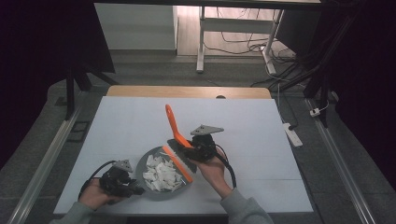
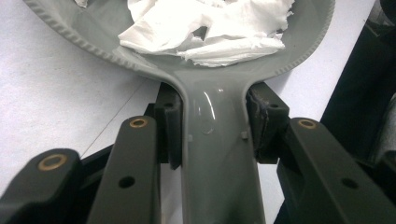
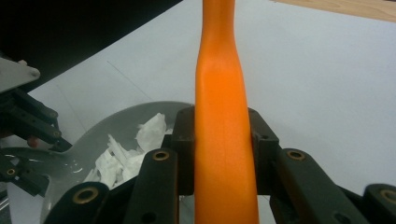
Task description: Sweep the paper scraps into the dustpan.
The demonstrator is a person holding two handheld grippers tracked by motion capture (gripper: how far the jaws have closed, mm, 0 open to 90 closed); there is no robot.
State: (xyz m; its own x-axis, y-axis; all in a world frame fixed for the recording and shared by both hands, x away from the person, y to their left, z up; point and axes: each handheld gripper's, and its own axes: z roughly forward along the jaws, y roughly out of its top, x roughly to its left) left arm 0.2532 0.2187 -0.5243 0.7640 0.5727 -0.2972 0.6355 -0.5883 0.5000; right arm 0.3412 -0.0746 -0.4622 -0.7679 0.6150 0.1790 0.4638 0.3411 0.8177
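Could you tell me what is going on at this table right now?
A person works with a gripper in each hand. The left gripper is shut on the handle of a grey dustpan that lies on the white table and holds torn white paper scraps. The right gripper is shut on the orange handle of a small brush, whose head is tilted over the dustpan's far rim, handle pointing up and away. The scraps are already gathered in the pan.

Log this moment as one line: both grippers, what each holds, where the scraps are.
left gripper: shut on grey pan's handle | right gripper: shut on orange brush handle, brush head over pan rim | paper scraps: in grey pan | white table
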